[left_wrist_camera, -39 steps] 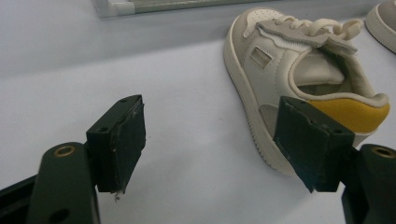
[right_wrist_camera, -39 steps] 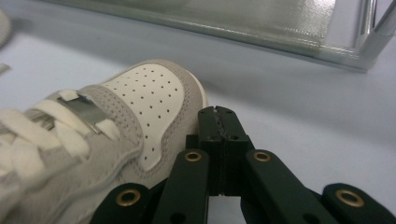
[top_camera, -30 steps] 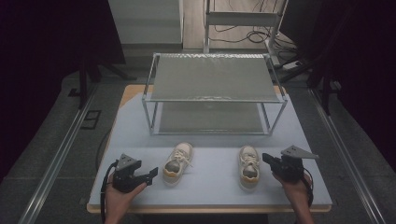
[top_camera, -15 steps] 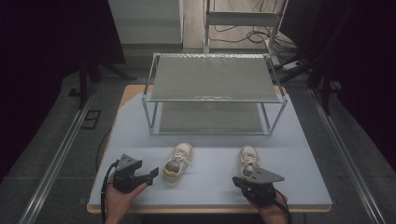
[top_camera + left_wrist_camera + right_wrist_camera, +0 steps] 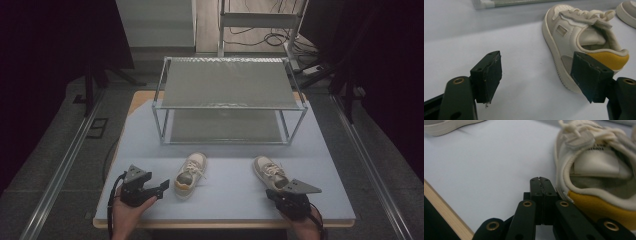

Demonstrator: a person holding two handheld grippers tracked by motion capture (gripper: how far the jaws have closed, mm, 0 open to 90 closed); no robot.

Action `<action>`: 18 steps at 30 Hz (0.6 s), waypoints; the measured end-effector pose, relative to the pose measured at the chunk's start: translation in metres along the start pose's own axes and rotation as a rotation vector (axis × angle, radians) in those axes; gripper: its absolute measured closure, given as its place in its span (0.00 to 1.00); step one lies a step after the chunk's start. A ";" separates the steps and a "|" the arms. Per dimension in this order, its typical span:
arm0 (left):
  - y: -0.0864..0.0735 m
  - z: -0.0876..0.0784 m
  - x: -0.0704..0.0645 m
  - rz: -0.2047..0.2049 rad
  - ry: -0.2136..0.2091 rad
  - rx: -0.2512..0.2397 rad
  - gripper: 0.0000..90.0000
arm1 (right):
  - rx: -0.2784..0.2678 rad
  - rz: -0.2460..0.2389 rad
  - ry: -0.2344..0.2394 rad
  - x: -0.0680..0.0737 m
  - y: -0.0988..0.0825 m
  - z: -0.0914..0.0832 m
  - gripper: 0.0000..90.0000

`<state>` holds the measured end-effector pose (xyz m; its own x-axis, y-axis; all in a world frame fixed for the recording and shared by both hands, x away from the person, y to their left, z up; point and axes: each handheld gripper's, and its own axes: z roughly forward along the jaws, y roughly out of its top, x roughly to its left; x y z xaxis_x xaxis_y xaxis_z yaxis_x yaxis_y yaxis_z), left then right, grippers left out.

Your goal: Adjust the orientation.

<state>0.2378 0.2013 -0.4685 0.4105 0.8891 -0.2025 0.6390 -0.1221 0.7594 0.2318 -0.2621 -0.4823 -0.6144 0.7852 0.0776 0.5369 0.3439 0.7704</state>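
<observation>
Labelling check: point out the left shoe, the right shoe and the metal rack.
left shoe [image 5: 190, 175], high view, on its laces.
right shoe [image 5: 269, 171], high view, on its laces.
metal rack [image 5: 227, 89], high view, on its top shelf.

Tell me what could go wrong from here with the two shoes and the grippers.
1. The right gripper is shut with its fingers beside the heel of the right shoe; pushed on like that, it would likely shove the shoe rather than grasp it.
2. The left gripper is open, but the left shoe sits off to one side of its gap, so closing now may catch only the yellow heel.
3. That right shoe lies near the table front edge.
</observation>
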 end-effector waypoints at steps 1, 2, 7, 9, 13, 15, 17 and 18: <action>0.000 0.000 0.001 -0.002 0.002 0.000 0.28 | 0.000 0.018 0.003 -0.007 -0.002 -0.001 1.00; 0.000 0.000 0.001 -0.002 0.002 0.000 0.28 | 0.000 0.018 0.003 -0.007 -0.002 -0.001 1.00; -0.001 0.003 0.002 -0.003 0.003 0.012 0.28 | -0.008 0.054 -0.013 -0.022 -0.007 -0.005 1.00; -0.001 0.003 0.000 0.003 0.002 0.010 0.28 | -0.018 0.047 -0.010 -0.021 -0.005 -0.006 0.98; 0.001 0.000 -0.002 0.004 -0.003 0.003 0.28 | -0.051 0.016 0.028 -0.015 0.001 -0.013 0.93; 0.001 -0.001 -0.002 0.005 -0.006 0.001 0.28 | -0.058 0.011 0.032 -0.014 0.002 -0.014 0.91; 0.003 -0.005 -0.003 0.009 -0.006 -0.001 0.28 | -0.085 -0.013 0.033 -0.009 0.008 -0.021 0.76; 0.003 -0.005 -0.003 0.009 -0.006 -0.001 0.28 | -0.085 -0.013 0.033 -0.009 0.008 -0.021 0.76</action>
<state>0.2349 0.2002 -0.4625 0.4200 0.8854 -0.1991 0.6345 -0.1296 0.7620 0.2290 -0.2770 -0.4633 -0.6403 0.7632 0.0869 0.4783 0.3077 0.8225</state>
